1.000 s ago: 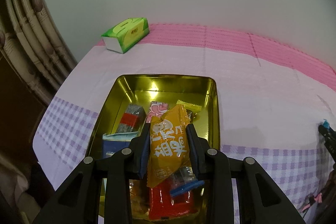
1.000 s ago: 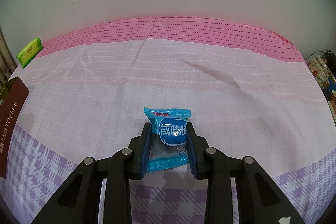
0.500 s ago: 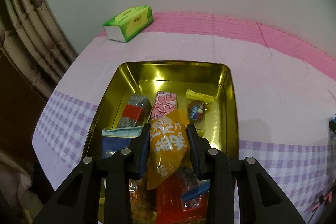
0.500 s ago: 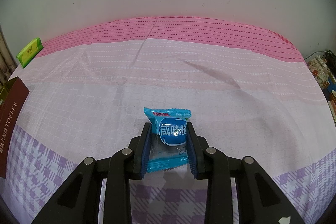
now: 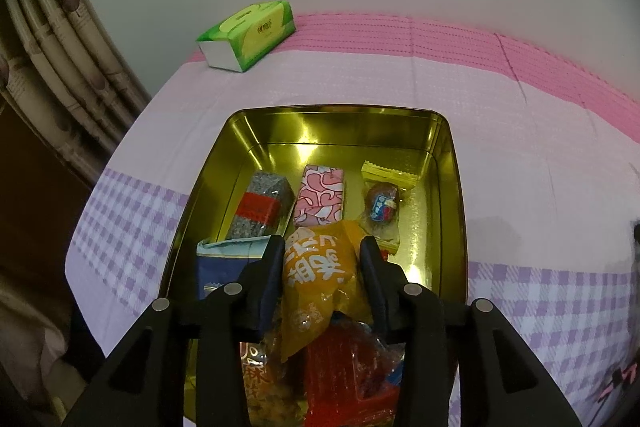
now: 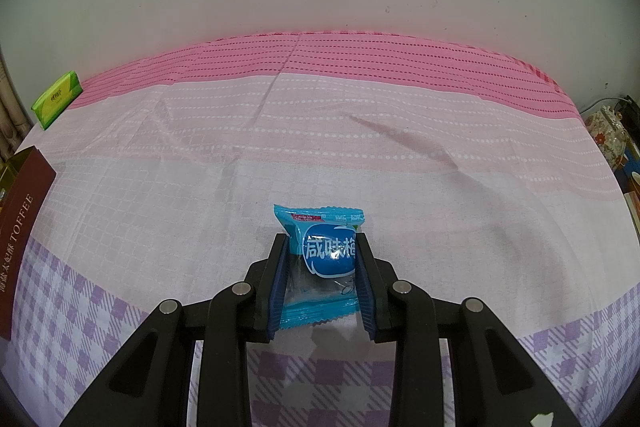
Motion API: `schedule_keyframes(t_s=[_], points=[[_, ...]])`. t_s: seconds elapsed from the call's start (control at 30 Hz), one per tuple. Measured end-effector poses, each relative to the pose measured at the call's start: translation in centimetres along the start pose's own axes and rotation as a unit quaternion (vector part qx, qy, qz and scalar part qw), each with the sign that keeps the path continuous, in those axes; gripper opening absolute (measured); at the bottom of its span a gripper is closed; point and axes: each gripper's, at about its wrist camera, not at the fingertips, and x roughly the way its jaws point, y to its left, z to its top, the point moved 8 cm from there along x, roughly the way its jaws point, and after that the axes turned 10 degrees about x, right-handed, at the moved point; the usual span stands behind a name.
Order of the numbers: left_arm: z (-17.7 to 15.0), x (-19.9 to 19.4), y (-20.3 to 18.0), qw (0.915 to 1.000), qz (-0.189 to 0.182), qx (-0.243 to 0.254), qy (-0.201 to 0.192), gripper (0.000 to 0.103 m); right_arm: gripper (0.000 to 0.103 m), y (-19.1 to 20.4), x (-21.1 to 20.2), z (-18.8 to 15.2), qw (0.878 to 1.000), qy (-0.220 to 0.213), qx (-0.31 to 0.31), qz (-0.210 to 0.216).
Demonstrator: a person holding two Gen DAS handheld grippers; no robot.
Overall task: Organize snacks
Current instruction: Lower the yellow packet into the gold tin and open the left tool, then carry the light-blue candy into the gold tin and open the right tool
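My left gripper [image 5: 322,247] is shut on an orange snack packet [image 5: 318,279] and holds it low inside the gold tin [image 5: 452,187]. The tin holds several snacks: a grey bar with a red band [image 5: 262,207], a pink patterned packet [image 5: 320,197], a yellow-edged candy [image 5: 384,205], a blue packet [image 5: 224,267] and a red packet [image 5: 344,379]. My right gripper [image 6: 322,243] is shut on a blue candy packet [image 6: 322,259] that rests on the tablecloth [image 6: 320,147].
A green tissue pack [image 5: 248,35] lies at the table's back left by the wall; it also shows in the right wrist view [image 6: 56,99]. The tin's maroon "TOFFEE" side [image 6: 22,227] stands at the left of the right wrist view. Clutter [image 6: 612,135] sits beyond the table's right edge.
My left gripper has moved down and forward into the tin with the orange packet, so more of the tin's far snacks show. The right gripper has not moved.
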Motion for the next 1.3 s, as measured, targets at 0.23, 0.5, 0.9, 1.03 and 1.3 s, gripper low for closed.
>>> schedule_keyframes(t_s=[0.23,0.5,0.9,1.03,1.3], points=[[0.6,-1.2,0.2,0.9998,0.007,0.007,-0.017,0.055,0.030,0.0,0.0,0.0,1.000,0.000,0.000,0.000],[1.5,-3.3,0.2,0.9990,0.008,0.014,-0.043,0.062,0.030,0.0,0.0,0.0,1.000,0.000,0.000,0.000],[1.3,-5.4,0.8,0.9975,0.008,0.022,-0.066,0.062,0.030,0.0,0.0,0.0,1.000,0.000,-0.003,-0.003],[0.9,-5.7,1.6,0.9971,0.013,0.025,-0.070,0.062,0.030,-0.1,0.0,0.0,1.000,0.000,-0.002,-0.003],[-1.0,-6.0,3.6,0.9964,0.037,0.032,-0.070,0.062,0.030,0.1,0.0,-0.1,1.000,0.000,-0.003,-0.004]])
